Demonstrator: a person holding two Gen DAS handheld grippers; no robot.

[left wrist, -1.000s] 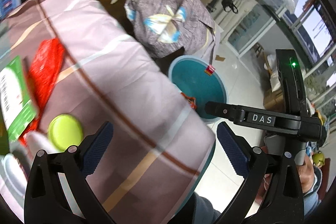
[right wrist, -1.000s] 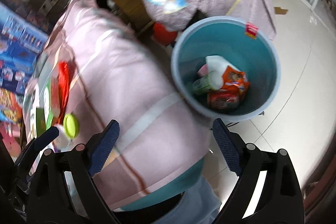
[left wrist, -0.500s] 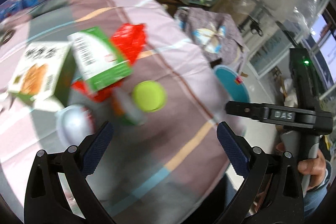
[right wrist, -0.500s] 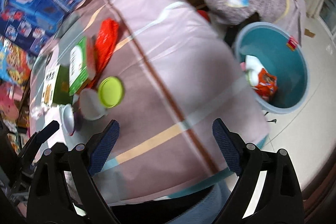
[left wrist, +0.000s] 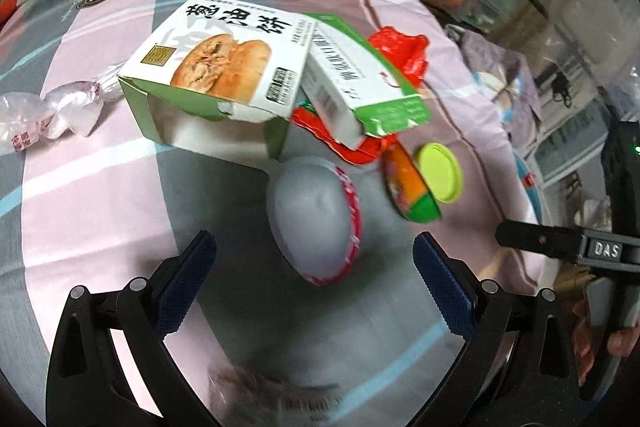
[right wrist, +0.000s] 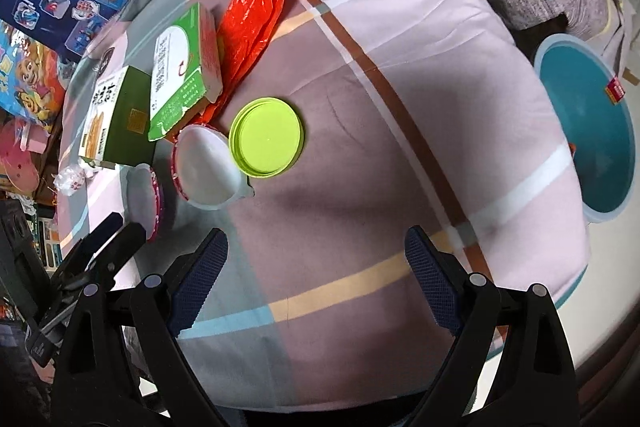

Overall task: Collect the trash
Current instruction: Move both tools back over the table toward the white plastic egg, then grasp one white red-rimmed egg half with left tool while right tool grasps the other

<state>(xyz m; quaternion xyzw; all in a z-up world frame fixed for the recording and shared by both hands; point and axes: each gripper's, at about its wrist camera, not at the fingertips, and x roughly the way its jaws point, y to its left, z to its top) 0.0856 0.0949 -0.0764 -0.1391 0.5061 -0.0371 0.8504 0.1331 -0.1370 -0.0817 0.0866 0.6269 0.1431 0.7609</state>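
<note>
Tablecloth (left wrist: 100,195) bears foil cup (left wrist: 314,219) just beyond left tool (left wrist: 314,267)

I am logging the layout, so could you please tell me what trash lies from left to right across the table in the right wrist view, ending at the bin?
Crumpled clear wrapper → flatbread box → white cup → lime-green lid → teal bin.
</note>
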